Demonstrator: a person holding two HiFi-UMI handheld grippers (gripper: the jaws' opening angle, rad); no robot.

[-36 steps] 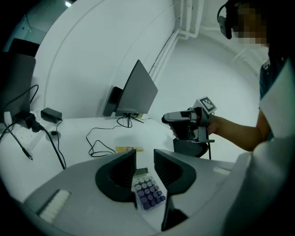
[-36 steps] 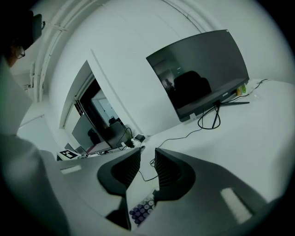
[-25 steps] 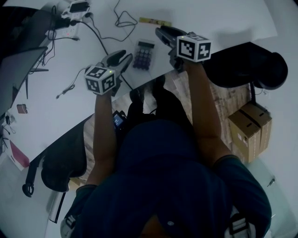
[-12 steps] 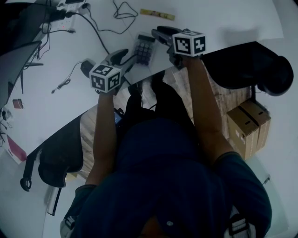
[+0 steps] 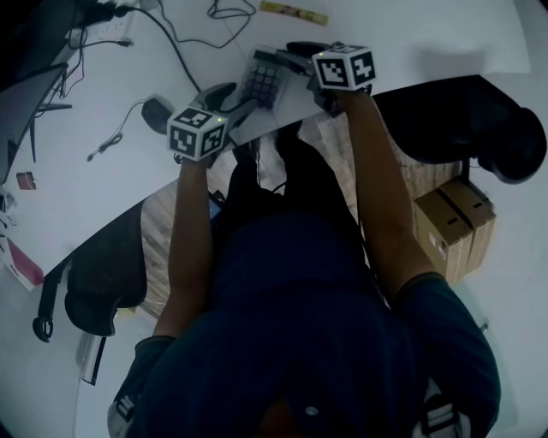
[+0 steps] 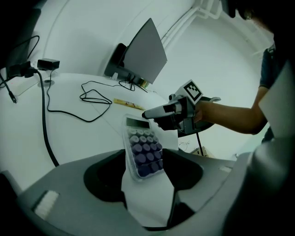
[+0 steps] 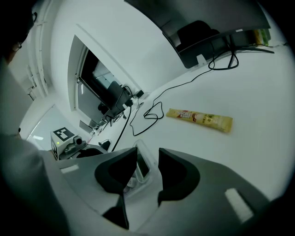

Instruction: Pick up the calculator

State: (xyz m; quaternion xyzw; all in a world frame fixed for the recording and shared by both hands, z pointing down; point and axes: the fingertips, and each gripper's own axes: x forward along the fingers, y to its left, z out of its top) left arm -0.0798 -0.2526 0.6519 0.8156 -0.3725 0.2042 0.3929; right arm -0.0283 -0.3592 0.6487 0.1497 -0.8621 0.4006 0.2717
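The calculator [image 5: 264,79], clear-cased with dark round keys, lies on a white sheet [image 5: 272,109] near the desk's front edge. My left gripper [image 5: 233,101] is at its near left. In the left gripper view the calculator [image 6: 144,152] has its near end between the jaws of my left gripper [image 6: 145,162]. Those jaws have just been opening and stand wide, off its sides. My right gripper [image 5: 295,56] points at the calculator's far end. My right gripper [image 7: 148,159] stands narrowly open, and the calculator's display end [image 7: 143,168] shows in the gap beyond the tips.
A yellow sachet [image 5: 294,12] lies farther back on the desk. Black cables [image 5: 171,43] and a power adapter [image 5: 157,109] are to the left, and a monitor [image 6: 145,50] stands behind. Office chairs [image 5: 454,120] and a cardboard box [image 5: 454,231] stand on the floor.
Both grippers have come down and forward onto the calculator. The left jaws have opened wide around its near end, and the right gripper's tip has reached its far end.
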